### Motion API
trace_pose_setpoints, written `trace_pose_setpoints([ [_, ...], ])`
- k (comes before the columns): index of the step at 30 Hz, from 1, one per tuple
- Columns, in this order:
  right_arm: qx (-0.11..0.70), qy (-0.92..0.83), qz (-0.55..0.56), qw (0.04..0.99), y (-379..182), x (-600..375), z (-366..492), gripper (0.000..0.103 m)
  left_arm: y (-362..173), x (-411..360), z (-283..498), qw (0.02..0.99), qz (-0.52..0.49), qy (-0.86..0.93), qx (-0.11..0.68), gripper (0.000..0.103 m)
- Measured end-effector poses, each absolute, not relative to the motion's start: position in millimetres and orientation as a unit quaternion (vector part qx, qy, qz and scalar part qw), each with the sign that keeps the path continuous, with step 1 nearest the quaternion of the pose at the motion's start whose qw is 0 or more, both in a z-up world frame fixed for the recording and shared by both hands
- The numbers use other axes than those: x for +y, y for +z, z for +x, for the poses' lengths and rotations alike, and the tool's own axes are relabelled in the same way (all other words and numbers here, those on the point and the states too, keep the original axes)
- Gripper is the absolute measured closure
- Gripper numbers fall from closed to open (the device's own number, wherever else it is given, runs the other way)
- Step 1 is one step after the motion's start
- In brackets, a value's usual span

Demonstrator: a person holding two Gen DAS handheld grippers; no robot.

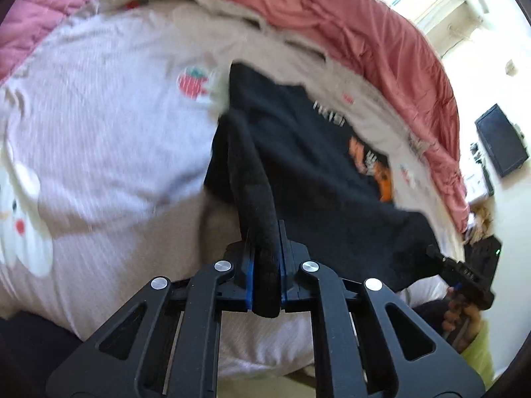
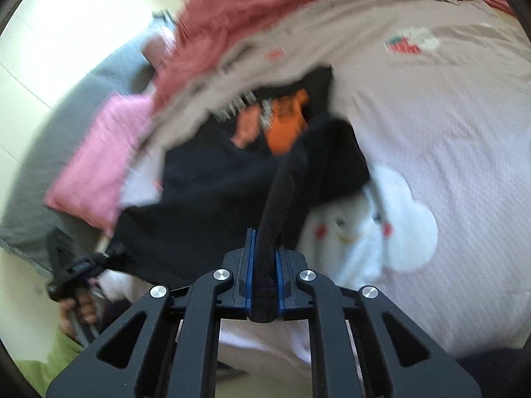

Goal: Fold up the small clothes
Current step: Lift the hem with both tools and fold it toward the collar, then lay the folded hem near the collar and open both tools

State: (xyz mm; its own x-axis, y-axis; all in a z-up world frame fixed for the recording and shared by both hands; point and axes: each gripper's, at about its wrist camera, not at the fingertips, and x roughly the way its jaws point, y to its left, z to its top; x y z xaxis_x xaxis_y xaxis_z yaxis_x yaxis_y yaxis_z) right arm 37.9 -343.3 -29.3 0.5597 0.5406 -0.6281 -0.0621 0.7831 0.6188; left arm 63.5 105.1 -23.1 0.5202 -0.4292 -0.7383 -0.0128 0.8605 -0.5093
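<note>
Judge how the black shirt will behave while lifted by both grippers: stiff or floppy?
Likely floppy: the black shirt sags between the left gripper and right gripper. Probably light. The pinched folds look bunched, so slipping seems unlikely.

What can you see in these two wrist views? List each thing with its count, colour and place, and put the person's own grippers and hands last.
T-shirt: one, black with orange print, lifted over the bed, an edge in each gripper.
Bed sheet: one, pale pink-beige with strawberry and white cartoon prints, under the shirt.
Quilt: one, salmon red, bunched along the far edge.
Pillow: one, pink, beside the quilt.
Screen: one, black, on the wall.
Left gripper: black, clamped on shirt fabric.
Right gripper: black, clamped likewise.
</note>
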Motion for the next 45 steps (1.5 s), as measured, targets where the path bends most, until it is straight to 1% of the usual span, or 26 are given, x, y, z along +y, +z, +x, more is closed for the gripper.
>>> trace_pose_setpoints([
  [7,0.376,0.17,0.28,0.867,-5.7,-357.3,74.4,0.094,0.6,112.1,105.7,0.856,-0.233,-0.097,0.451,0.099],
  [13,0.356,0.138,0.3,0.874,-7.7,-375.5,119.4,0.094,3.1,113.2,146.6,0.862,-0.228,-0.066,0.448,0.099],
  [19,0.368,0.111,0.323,0.865,-38.3,-396.5,156.0,0.094,-15.9,112.3,183.8,0.858,-0.227,-0.03,0.459,0.099],
  [23,0.391,0.098,0.29,0.868,-52.1,-395.7,167.4,0.093,-32.0,101.6,201.3,0.86,-0.202,-0.007,0.469,0.099],
  [25,0.393,0.095,0.281,0.87,-54.2,-393.2,170.8,0.089,-39.9,101.1,208.5,0.857,-0.208,0.001,0.472,0.099],
  [27,0.392,0.085,0.272,0.875,-54.2,-393.7,174.4,0.072,-44.8,102.2,213.0,0.854,-0.217,0.009,0.473,0.098],
  [28,0.389,0.079,0.271,0.877,-53.0,-395.3,173.9,0.069,-44.9,102.8,213.3,0.854,-0.221,0.009,0.471,0.098],
  [30,0.383,0.071,0.273,0.879,-48.1,-399.2,172.1,0.057,-39.0,103.8,209.9,0.859,-0.228,0.009,0.459,0.096],
  [31,0.376,0.068,0.274,0.883,-43.8,-401.2,170.6,0.055,-33.6,103.7,205.7,0.864,-0.227,0.008,0.449,0.094],
  [32,0.364,0.066,0.272,0.889,-36.8,-402.8,168.0,0.05,-27.8,103.4,200.6,0.871,-0.22,0.012,0.44,0.093],
  [33,0.353,0.066,0.262,0.896,-29.3,-402.0,166.2,0.042,-19.3,101.2,193.1,0.882,-0.202,0.025,0.425,0.093],
  [35,0.331,0.074,0.226,0.913,-12.6,-393.7,160.8,0.039,-7.5,96.2,179.7,0.896,-0.177,0.042,0.405,0.093],
  [37,0.317,0.105,0.178,0.926,1.8,-373.5,154.6,0.039,4.5,88.1,160.3,0.909,-0.158,0.047,0.383,0.093],
  [40,0.315,0.178,0.095,0.927,13.4,-334.2,141.7,0.039,9.6,70.7,139.8,0.914,-0.139,0.026,0.38,0.093],
  [41,0.321,0.215,0.056,0.921,11.9,-315.4,134.8,0.038,7.2,63.3,135.9,0.912,-0.134,0.015,0.388,0.091],
  [45,0.387,0.285,-0.032,0.876,-10.6,-267.2,121.7,0.036,-20.0,26.0,121.2,0.894,-0.087,-0.018,0.438,0.09],
])
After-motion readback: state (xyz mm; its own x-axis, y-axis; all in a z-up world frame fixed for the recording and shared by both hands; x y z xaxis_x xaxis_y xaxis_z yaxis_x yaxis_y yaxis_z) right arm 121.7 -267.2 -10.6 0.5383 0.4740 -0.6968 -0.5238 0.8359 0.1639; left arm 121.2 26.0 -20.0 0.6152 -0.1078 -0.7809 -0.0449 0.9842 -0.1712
